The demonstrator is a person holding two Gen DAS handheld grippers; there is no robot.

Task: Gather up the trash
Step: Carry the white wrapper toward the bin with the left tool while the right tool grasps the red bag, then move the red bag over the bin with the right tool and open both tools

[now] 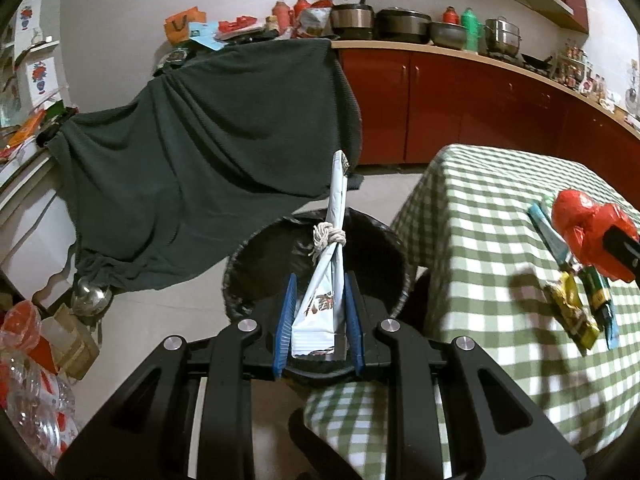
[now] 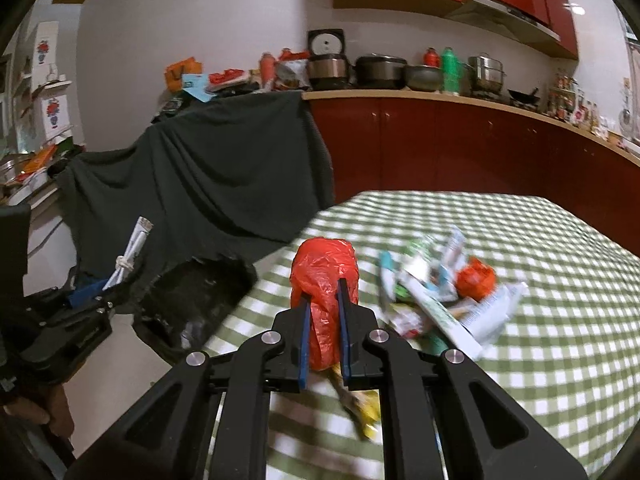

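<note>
My left gripper (image 1: 319,292) is shut on a long white wrapper (image 1: 325,276) tied with a string knot, held over the black-lined trash bin (image 1: 256,256) beside the table. The right gripper (image 2: 323,292) is shut on a crumpled red plastic bag (image 2: 325,268), lifted above the green checked tablecloth (image 2: 560,320). In the left wrist view that red bag (image 1: 580,224) shows at the right edge. A pile of wrappers (image 2: 436,296) and a second red scrap (image 2: 474,278) lie on the cloth to the right. A yellow wrapper (image 2: 368,408) lies under the right gripper.
The bin (image 2: 192,300) stands on the floor left of the table. A dark green cloth (image 1: 208,152) drapes furniture behind it. Red cabinets and a counter with pots (image 1: 404,24) line the back wall. Clear plastic bottles (image 1: 36,384) crowd the floor at the lower left.
</note>
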